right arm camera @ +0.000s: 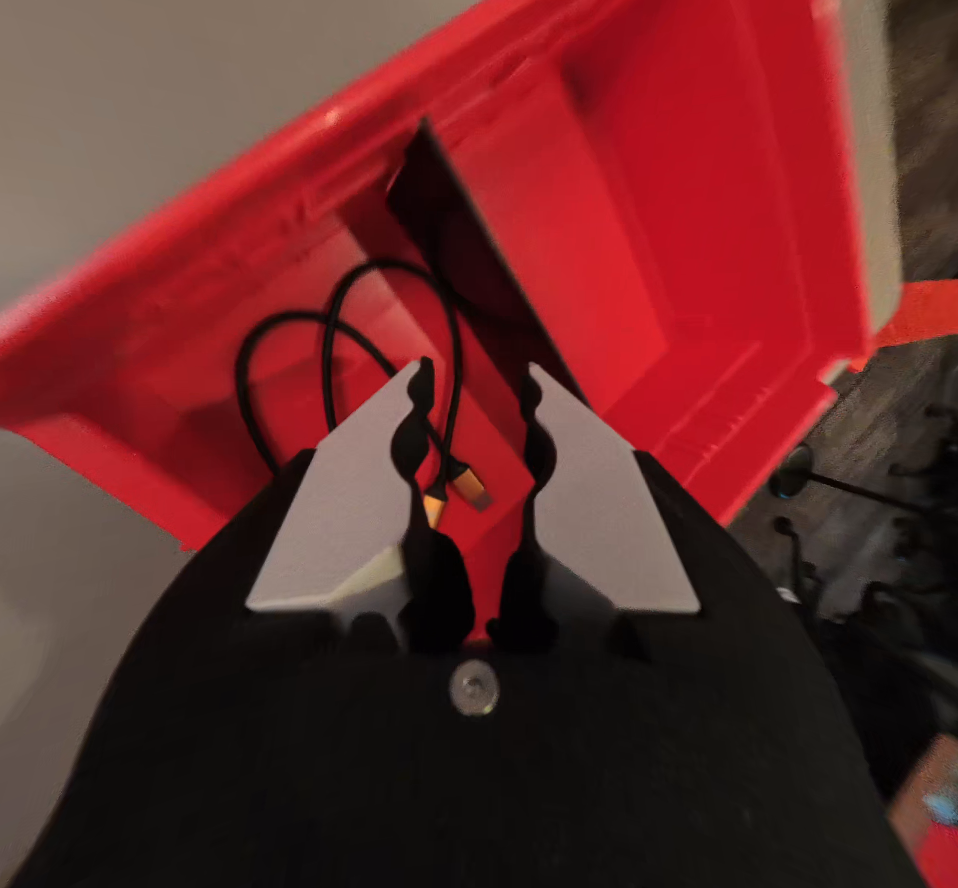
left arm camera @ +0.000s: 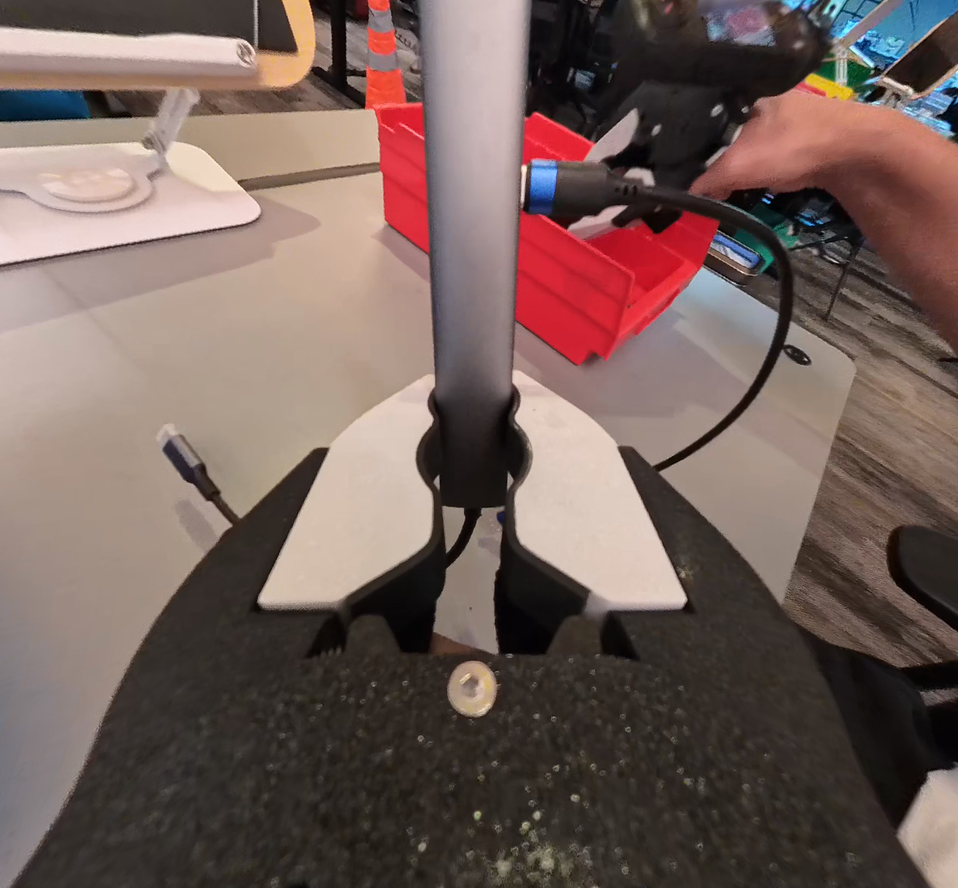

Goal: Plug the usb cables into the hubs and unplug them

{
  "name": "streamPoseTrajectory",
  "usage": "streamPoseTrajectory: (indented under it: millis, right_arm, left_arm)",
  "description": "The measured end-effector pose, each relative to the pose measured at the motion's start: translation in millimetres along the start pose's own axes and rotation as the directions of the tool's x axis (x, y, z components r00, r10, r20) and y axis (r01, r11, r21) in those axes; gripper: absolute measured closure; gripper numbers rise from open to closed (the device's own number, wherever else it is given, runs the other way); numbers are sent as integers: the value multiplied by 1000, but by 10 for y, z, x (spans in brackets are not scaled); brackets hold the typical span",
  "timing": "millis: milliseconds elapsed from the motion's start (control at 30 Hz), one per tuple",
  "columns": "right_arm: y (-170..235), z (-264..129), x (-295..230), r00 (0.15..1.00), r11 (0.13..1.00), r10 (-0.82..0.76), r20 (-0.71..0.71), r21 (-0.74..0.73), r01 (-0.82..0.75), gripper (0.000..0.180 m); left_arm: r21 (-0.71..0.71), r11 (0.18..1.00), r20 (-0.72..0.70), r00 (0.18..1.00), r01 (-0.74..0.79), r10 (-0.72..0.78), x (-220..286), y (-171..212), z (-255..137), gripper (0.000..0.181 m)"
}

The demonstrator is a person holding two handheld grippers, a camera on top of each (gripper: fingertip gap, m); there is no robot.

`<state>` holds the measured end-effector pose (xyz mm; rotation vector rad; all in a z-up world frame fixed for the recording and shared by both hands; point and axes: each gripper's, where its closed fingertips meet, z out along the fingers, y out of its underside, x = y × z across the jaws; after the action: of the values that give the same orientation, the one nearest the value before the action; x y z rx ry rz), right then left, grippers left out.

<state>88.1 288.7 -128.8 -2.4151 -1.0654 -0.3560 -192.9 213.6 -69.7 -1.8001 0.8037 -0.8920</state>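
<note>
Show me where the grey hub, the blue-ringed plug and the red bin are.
grey hub (left arm camera: 474, 189): left wrist view, middle of its long body.
blue-ringed plug (left arm camera: 570, 188): left wrist view, its black sleeve beside the ring.
red bin (right arm camera: 700, 220): right wrist view, bare inner floor.

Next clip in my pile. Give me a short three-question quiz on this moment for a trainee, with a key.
1. True or false: the left gripper is shut on the hub, which stands up between its fingers.
2. The cable lying in the red bin has plugs of which colour? A green, B orange, C white.
3. Fill in the missing word: the right gripper is over the bin with its fingers ____ and nothing between them.

Key: 1 true; 2 B; 3 open.
</note>
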Motion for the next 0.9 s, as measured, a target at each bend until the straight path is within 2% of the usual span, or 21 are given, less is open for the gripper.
streamPoseTrajectory:
  millis: [100,200,267,300,367,467,567,667,767,900]
  right_arm:
    - [-422,-564,28,980,947,193,-49,270,-173,148]
    - [-1045,-1229,-556,962,751,238,135,602,-270,148]
    - [-1291,-1444,-1025,956,651,195,219,700,-293,148]
    - [-1369,-1437,-1186,955,620,198,222,726,-298,148]
    - [-1478,-1265,-1441,964,613,188,185,745,-263,148]
    - [-1677,-1209,-1843,983,588,78,165,789,-179,148]
    - [-1882,-1620,-2079,984,422,13,179,891,-167,152]
    - [-1993,-1754,-2080,973,391,82,217,891,-232,149]
    - [-2049,-1895,-2002,950,313,181,255,901,-301,153]
    - [-2027,-1843,-1987,936,347,244,254,879,-328,172]
  left_arm:
    - [34,999,34,999,-21,20,-62,-47,-31,161]
    - [65,997,54,998,-32,28,-94,-66,-36,161]
    - [80,996,54,998,-33,29,-87,-64,-38,161]
    - [88,996,46,999,-29,26,-69,-65,-43,161]
    - [113,994,-2,1000,-7,7,6,-82,-57,161]
    - [139,990,-49,999,23,-16,89,-108,-76,161]
    - [149,989,-46,999,17,-10,114,-109,-92,161]
    - [152,988,-36,999,-4,10,161,-102,-90,162]
    - [163,985,-1,999,-53,53,226,-95,-82,161]
    - [154,986,36,997,-70,65,263,-70,-74,161]
